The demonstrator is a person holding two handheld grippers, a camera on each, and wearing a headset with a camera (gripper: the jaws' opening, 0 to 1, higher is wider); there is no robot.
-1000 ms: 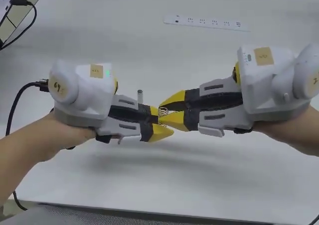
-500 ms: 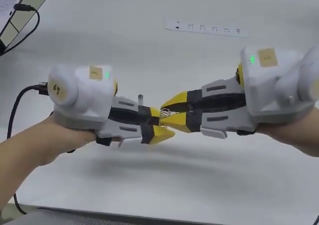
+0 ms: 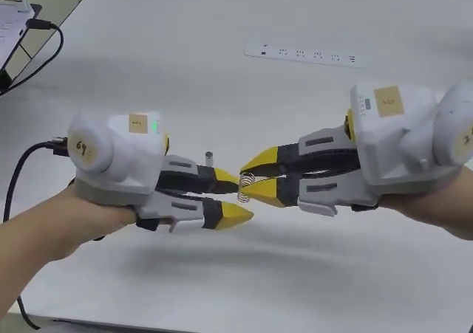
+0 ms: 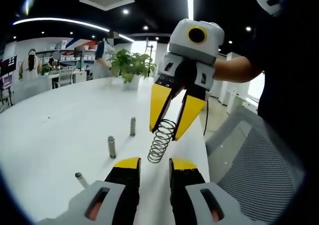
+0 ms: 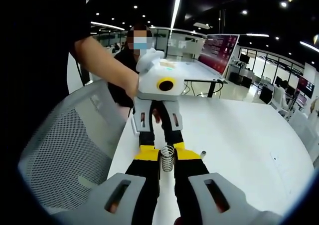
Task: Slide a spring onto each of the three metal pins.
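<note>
A small steel spring (image 3: 246, 185) hangs in the air between the two grippers. My right gripper (image 3: 242, 182) is shut on the spring (image 5: 167, 159), with its yellow jaws pinching the coil. In the left gripper view the right gripper (image 4: 165, 134) grips the spring (image 4: 160, 142) near its upper end. My left gripper (image 3: 245, 196) faces it with its jaws apart, and the spring's free end sits just above their gap (image 4: 155, 162). On the table, two pins (image 4: 132, 126) (image 4: 111, 146) each carry a spring, and a bare pin (image 4: 79, 177) stands nearer.
A white power strip (image 3: 307, 54) lies at the far side of the white table (image 3: 222, 82). A black cable (image 3: 22, 163) trails off the left gripper. A mesh chair (image 4: 259, 170) stands by the table edge. People sit in the background.
The left gripper's jaws have opened and let go of the spring. The right gripper now holds it alone. Both grippers stay tip to tip above the table.
</note>
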